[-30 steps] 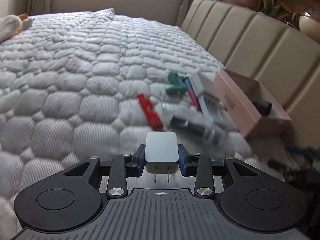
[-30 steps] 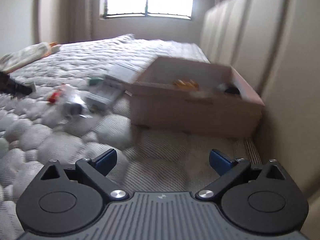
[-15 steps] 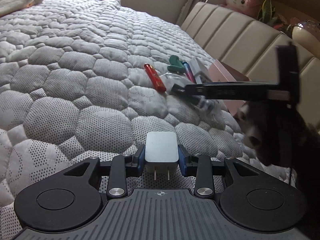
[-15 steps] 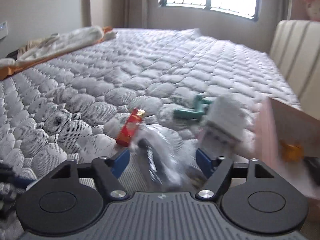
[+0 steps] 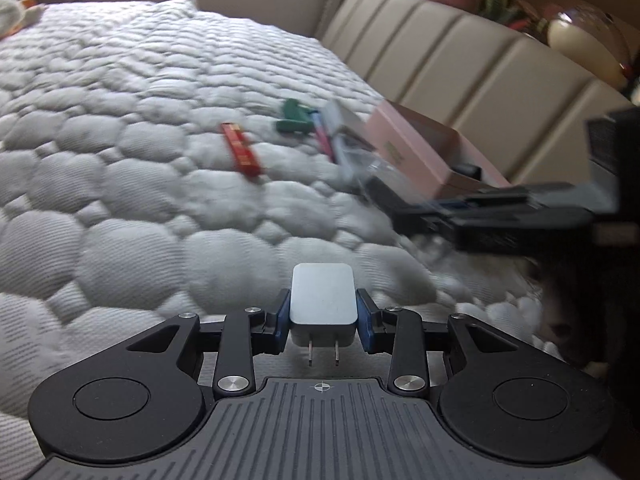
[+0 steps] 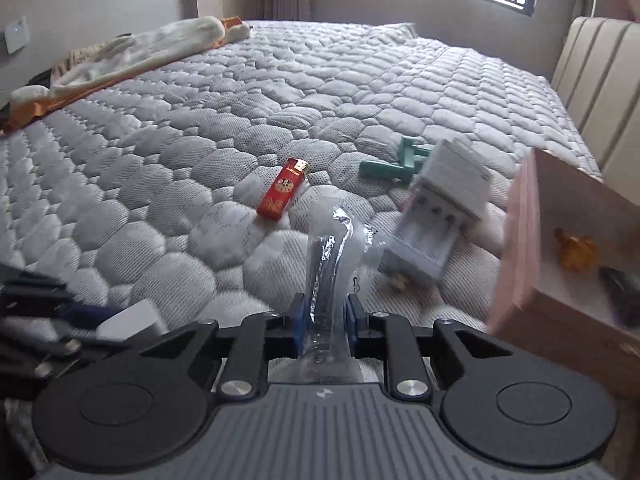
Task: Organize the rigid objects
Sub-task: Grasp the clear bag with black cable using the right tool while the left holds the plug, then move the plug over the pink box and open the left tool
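Grip on both sides is confirmed. Left gripper [image 5: 322, 314] is clamped on a white plug adapter [image 5: 322, 300], blue pads on its two flat sides, prongs pointing back toward the camera; holding it by the broad faces keeps the smooth block from twisting, and it is carried clear of the bed [image 5: 120, 208]. Right gripper [image 6: 323, 322] is closed on a dark slim item in a clear plastic sleeve [image 6: 326, 264], which stands up and forward from the jaws; whether the pads bear on the item itself or only on the wrapper cannot be told, and a wrapper-only hold would, in my judgement, be liable to slip. Beyond the grippers, loose items lie on the quilted bed: a red lighter [image 6: 283, 193], a teal tool [image 6: 394, 160] further off, and a white battery charger [image 6: 438, 212] tilted just beside the pink box [image 6: 520, 240]. The box sits against the padded headboard [image 5: 460, 52] with its open side facing the right wrist view; a yellow object [image 6: 576, 250] and a dark object are already inside. Judged from this layout, the box is the collecting place, and both held items are likely bound for it; lighter, tool and charger remain outside.
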`<control>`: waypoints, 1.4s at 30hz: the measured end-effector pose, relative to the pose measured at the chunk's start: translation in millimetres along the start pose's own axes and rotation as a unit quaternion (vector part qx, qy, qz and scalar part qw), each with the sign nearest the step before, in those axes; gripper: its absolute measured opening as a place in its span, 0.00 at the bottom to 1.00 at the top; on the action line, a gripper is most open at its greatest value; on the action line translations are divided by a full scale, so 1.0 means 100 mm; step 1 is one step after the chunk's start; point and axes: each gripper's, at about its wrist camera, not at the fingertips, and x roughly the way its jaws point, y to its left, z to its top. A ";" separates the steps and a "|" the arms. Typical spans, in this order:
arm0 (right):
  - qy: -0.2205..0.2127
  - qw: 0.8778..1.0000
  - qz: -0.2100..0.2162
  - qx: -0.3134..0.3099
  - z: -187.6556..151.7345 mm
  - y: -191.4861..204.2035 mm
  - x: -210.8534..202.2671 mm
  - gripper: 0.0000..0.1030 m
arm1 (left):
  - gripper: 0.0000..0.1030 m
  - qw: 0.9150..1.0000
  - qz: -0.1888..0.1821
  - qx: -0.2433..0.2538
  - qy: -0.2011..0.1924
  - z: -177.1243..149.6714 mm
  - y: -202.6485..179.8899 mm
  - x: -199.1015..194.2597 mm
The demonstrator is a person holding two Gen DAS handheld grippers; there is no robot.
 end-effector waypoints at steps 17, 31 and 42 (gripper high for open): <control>-0.024 0.987 -0.133 0.084 -1.55 -0.70 -1.27 0.19 | 0.36 0.983 -0.092 0.124 0.095 0.16 -1.62 0.75; -0.090 0.986 -0.101 0.103 -1.78 -0.79 -1.27 0.19 | 0.36 0.997 -0.001 0.069 -0.044 1.65 -1.95 1.60; -0.084 0.983 -0.111 0.120 -1.80 -0.96 -1.27 0.19 | 0.35 0.997 -0.002 0.050 -0.053 1.37 -1.59 1.54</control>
